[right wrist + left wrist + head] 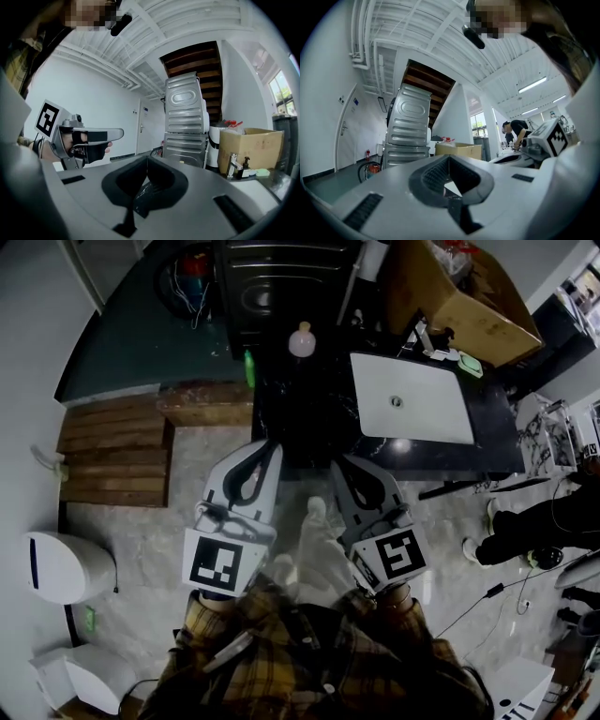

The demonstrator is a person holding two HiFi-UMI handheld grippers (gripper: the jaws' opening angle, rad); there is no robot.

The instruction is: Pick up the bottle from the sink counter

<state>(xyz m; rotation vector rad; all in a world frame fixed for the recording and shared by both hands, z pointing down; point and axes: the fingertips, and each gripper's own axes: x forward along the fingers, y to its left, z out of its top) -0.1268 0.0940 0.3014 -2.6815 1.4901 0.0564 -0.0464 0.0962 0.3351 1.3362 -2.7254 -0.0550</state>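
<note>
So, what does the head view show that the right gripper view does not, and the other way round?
Only the head view shows the wooden pallet and the white bin, both down on the floor. Only the right gripper view shows the ceiling beams and the door. Both views show the cardboard box, the tap in front of it, and the left tool.

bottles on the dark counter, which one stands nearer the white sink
The pale pink round bottle; the slim green bottle stands further left, away from the sink.
</note>
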